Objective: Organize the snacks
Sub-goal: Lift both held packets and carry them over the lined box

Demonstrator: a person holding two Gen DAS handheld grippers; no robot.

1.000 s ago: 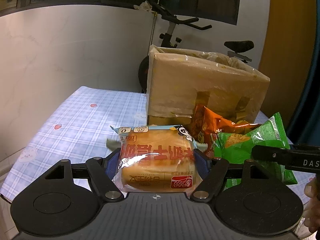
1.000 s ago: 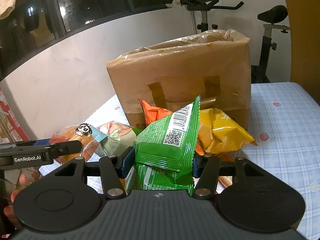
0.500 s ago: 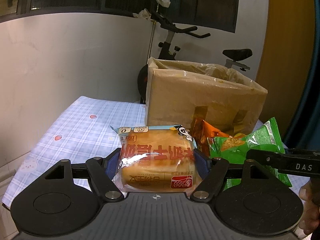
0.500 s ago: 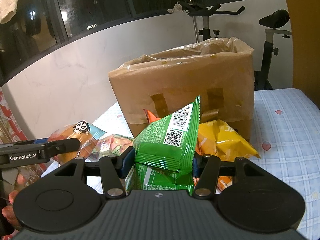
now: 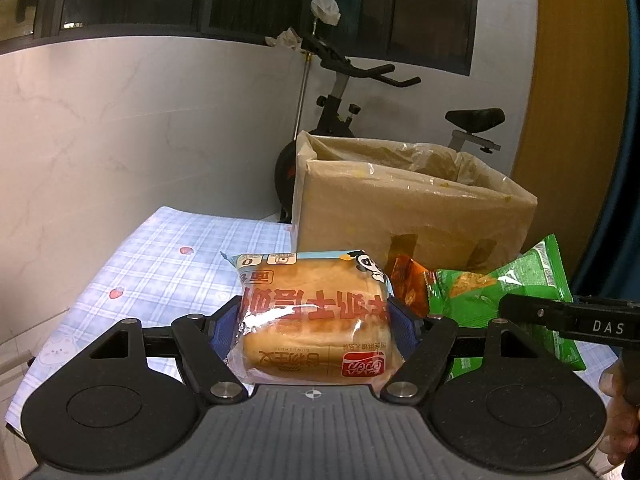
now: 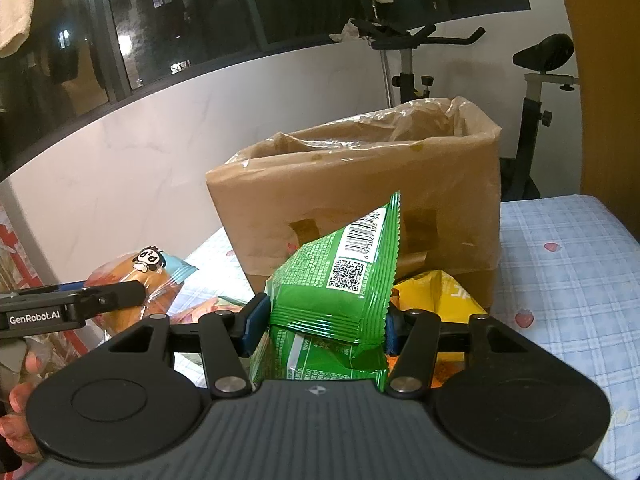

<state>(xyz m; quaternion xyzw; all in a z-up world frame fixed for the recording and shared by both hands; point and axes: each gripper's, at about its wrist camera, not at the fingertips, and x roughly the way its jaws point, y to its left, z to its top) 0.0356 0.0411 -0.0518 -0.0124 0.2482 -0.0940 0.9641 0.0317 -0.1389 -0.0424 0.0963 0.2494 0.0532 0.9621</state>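
Note:
My left gripper (image 5: 316, 320) is shut on a wrapped bread loaf (image 5: 316, 316) with red lettering and a panda mark, held above the table. The right gripper (image 6: 320, 320) is shut on a green snack bag (image 6: 340, 284) that stands up between its blue pads. Each held item shows in the other view too: the green bag (image 5: 500, 300) at the right, the bread (image 6: 140, 276) at the left. A cardboard box (image 5: 404, 208) lined with clear plastic stands open-topped just behind both, also seen as the box (image 6: 360, 196) in the right wrist view.
An orange snack bag (image 5: 408, 284) and a yellow bag (image 6: 444, 300) lie at the box's foot. The table wears a blue checked cloth (image 5: 160, 264) with strawberry prints. An exercise bike (image 5: 344, 92) stands behind the box against a white wall. A person's fingers (image 6: 20, 400) grip the left handle.
Both grippers have risen with their snacks, so the box's open top now shows and the snacks left on the table sit lower in view. Both grips are unchanged.

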